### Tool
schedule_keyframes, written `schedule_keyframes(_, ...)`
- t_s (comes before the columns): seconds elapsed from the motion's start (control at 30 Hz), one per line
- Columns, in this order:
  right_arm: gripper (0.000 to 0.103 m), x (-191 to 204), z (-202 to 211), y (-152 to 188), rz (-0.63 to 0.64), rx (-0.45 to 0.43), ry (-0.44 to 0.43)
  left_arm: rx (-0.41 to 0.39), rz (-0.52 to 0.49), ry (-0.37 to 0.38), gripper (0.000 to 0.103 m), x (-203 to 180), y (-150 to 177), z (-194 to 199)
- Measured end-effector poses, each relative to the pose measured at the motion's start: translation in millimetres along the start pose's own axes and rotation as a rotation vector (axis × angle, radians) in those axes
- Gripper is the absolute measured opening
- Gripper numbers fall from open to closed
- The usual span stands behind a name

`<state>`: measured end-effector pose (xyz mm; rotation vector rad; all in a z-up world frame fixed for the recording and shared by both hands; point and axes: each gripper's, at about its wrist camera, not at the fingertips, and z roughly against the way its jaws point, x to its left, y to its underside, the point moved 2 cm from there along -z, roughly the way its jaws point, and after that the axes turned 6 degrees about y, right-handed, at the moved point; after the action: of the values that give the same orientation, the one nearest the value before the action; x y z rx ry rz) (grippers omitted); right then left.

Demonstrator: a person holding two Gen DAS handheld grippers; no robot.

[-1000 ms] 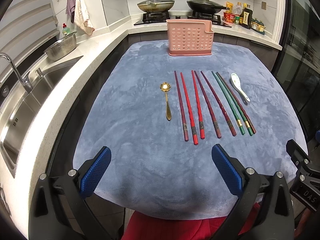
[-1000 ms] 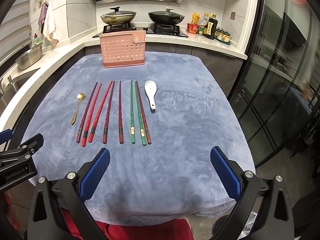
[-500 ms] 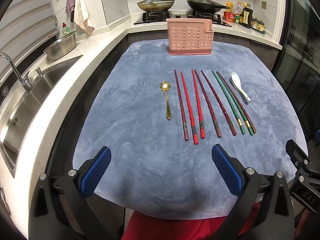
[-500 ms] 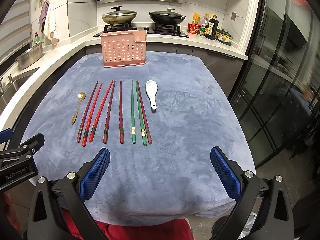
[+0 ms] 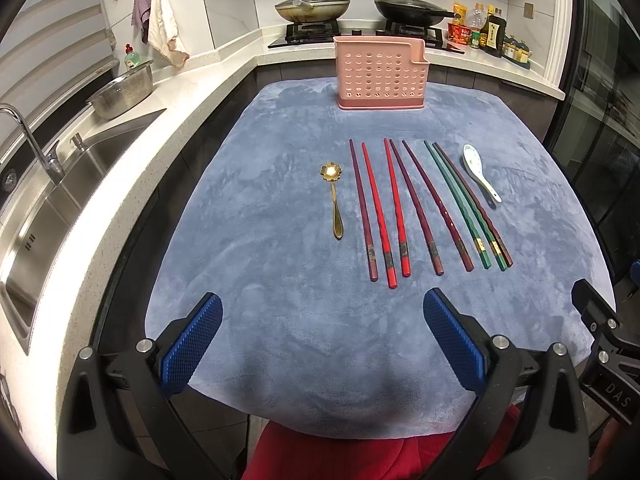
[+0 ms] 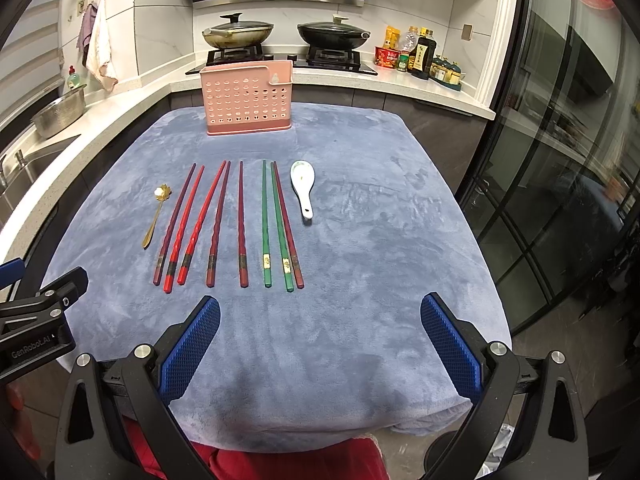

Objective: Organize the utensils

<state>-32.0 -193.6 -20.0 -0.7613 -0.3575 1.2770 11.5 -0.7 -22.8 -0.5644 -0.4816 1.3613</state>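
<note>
A pink perforated utensil holder stands upright at the far end of the blue cloth. In front of it lie a gold spoon, several red, maroon and green chopsticks in a row, and a white ceramic spoon. My left gripper is open and empty above the cloth's near edge. My right gripper is open and empty, also near the front edge, to the right of the left one.
A sink with a tap and a steel colander sit on the counter at left. A stove with two lidded pans and bottles is behind the holder. A glass door is at right.
</note>
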Motion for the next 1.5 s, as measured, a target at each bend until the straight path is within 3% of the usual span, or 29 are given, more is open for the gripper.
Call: schedule_keyframes(1.5,0.096,-0.2,-7.9,3.7,-0.013,0.013,-0.001,0.026,0.028,0.01,0.096,5.9,2.7,-11.8)
